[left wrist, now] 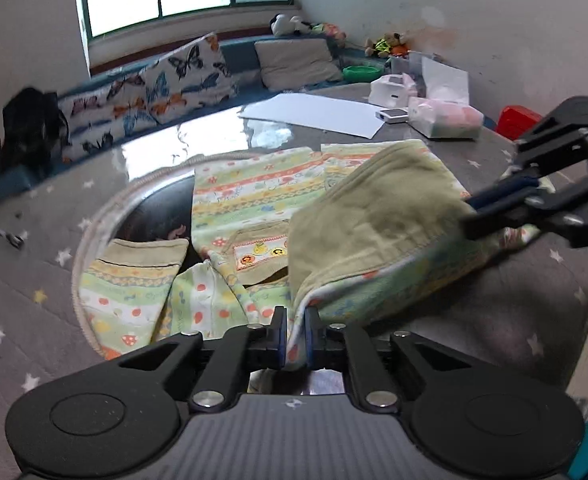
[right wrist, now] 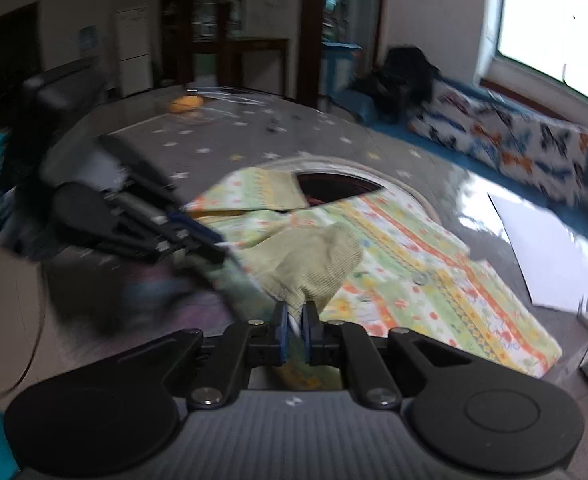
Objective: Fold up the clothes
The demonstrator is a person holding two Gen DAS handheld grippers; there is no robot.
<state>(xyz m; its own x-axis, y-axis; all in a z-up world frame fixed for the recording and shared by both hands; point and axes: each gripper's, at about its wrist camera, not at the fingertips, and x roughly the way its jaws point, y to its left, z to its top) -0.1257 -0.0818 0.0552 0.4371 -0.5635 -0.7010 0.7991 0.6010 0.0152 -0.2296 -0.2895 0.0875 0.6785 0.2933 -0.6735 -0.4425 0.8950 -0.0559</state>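
Observation:
A small child's garment (left wrist: 254, 192) with green, yellow and orange printed stripes lies on the grey starred table (left wrist: 34, 280). Its olive-green cuffed end (left wrist: 373, 216) is lifted and folded over the rest. My left gripper (left wrist: 294, 332) is shut on the near edge of this lifted part. My right gripper (left wrist: 469, 204) enters from the right and is shut on the same lifted part farther along. In the right wrist view the right gripper (right wrist: 294, 324) pinches the olive cuff (right wrist: 313, 264), the left gripper (right wrist: 214, 248) holds the garment (right wrist: 433, 280) at the left.
A white sheet (left wrist: 313, 114), a tissue pack (left wrist: 445, 118) and white boxes (left wrist: 389, 90) lie at the table's far right. A butterfly-print cushion (left wrist: 154, 88) and a bench run under the window. A round dark inset with a pale rim (left wrist: 94, 232) lies under the garment.

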